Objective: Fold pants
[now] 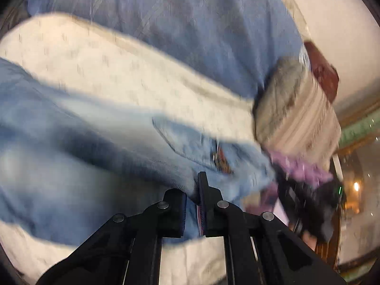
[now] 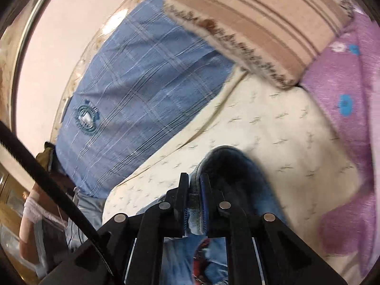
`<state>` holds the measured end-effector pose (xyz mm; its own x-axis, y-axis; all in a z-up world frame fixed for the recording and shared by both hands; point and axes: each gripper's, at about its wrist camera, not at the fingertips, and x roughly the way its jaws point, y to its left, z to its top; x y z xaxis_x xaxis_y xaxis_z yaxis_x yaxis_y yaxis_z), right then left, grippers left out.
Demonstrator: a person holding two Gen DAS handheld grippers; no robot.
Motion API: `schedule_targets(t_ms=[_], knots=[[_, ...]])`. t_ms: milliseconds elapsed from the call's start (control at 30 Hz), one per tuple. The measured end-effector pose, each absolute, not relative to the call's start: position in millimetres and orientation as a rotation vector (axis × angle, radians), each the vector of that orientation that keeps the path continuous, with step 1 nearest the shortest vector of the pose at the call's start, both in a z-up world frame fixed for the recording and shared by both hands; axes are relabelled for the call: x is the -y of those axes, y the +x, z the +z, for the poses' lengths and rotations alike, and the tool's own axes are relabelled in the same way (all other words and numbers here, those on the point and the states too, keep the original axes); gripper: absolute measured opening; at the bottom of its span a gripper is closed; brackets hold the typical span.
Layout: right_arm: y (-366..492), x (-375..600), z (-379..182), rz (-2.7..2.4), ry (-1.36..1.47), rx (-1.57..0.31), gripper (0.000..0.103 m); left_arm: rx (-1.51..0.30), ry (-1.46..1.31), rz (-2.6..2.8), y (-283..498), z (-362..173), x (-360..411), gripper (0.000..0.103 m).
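On bed, cream cover: pants, light denim, blurred. Left gripper clenched on denim fold; right gripper clamped on hem edge. Remainder of pants cut off below frame.

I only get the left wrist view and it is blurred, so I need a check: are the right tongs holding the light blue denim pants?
Observer: Yes, the right tongs are shut on a bunched fold of the light blue denim pants.
Operator: Anything distinctive on the blue checked cloth?
Observer: It bears a round teal embroidered badge.
Operator: What lies right of the cream mattress?
Observer: A purple flowered sheet.
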<state>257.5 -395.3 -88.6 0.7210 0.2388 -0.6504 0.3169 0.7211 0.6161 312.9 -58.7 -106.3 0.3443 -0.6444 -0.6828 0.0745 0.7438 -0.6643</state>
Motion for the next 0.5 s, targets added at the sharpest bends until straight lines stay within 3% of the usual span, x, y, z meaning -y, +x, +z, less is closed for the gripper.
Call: schedule_targets(t_ms=[167, 300, 500], knots=[[242, 394, -89, -0.131, 0.699, -0.865, 0.009, -1.203, -0.517, -0.533, 294, -138, 75, 0.008], [254, 389, -125, -0.226, 0.659, -1.050, 0.009, -1.255, -0.496, -0.507, 299, -161, 81, 0.007], [223, 379, -88, -0.218, 0.612, -0.919, 0.009, -1.164, -0.465, -0.555, 290, -142, 78, 0.007]])
